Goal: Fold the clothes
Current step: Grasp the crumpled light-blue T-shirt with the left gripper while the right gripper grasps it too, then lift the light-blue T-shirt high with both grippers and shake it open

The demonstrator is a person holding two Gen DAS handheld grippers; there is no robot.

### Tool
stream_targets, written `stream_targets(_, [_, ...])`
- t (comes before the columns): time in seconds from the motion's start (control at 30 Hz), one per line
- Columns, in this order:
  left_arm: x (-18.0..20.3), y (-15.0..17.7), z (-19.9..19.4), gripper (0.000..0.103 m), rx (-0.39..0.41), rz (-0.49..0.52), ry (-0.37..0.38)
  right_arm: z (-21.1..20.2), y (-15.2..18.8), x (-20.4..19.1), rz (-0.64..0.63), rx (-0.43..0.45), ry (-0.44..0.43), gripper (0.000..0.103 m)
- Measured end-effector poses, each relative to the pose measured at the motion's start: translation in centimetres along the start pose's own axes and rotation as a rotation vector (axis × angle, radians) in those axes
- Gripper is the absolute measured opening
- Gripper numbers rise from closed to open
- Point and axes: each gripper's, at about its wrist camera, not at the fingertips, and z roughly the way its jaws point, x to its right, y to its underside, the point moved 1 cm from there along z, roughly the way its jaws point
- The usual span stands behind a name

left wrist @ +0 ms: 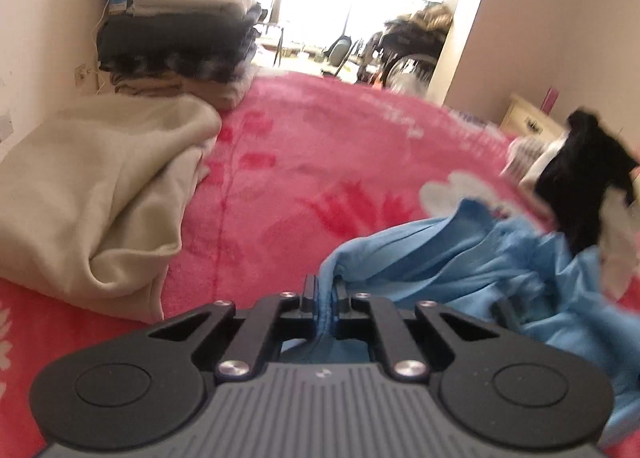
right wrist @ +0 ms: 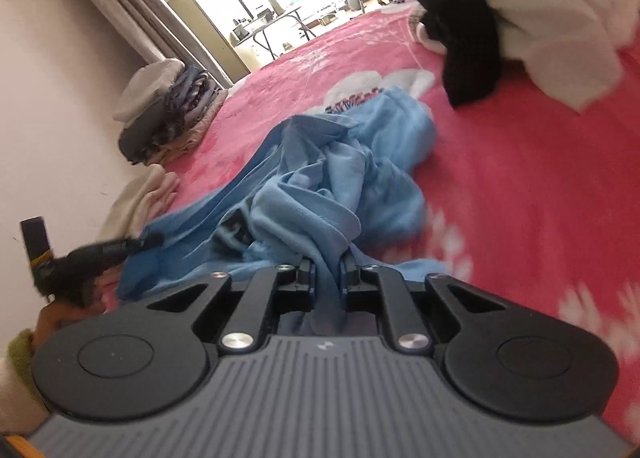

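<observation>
The light blue garment (right wrist: 332,178) is shown crumpled on the pink floral blanket (right wrist: 520,198), its long axis running away from the right gripper (right wrist: 327,278) toward the upper right, where a rounded end lies. Its fabric is thin, soft and heavily creased. A bunched fold is pinched between the nearly closed jaws of the right gripper. Another edge is clamped in the left gripper (left wrist: 325,294), from which the cloth is stretched rightward. Beyond it, black and white clothes (right wrist: 500,18) are seen.
</observation>
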Motion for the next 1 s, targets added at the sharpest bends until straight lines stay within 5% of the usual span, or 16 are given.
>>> stream_targets(0.17, [1.5, -0.3, -4.1, 0.006, 0.047, 0.014, 0.058, -4.3, 4.2, -1.1, 0.104, -0.09, -0.103, 0.007])
stream_targets(0.27, [2.2, 0.2, -4.3, 0.007, 0.023, 0.048, 0.058, -5.3, 8.0, -2.5, 0.132, -0.227, -0.141, 0.008])
stream_targets(0.4, [3.0, 1.8, -2.6, 0.017, -0.053, 0.131, 0.027, -5.7, 9.9, -4.0, 0.023, -0.357, -0.061, 0.016])
stream_targets(0.6, [3.5, 3.8, -1.5, 0.055, -0.073, 0.232, 0.007, -8.2, 4.5, -5.3, -0.246, -0.224, 0.023, 0.048])
stream_targets(0.7, [3.7, 4.1, -1.1, 0.055, -0.079, 0.258, 0.0, -7.6, 0.5, -6.3, -0.375, -0.134, 0.023, 0.051])
stream_targets(0.83, [3.9, 4.0, -0.5, 0.055, -0.068, 0.282, -0.008, -2.7, -4.8, -7.8, -0.463, -0.055, -0.078, 0.051])
stream_targets(1.0, [3.1, 4.4, 0.4, 0.055, -0.081, 0.284, 0.006, 9.3, -10.5, -8.3, -0.436, -0.118, -0.124, 0.051])
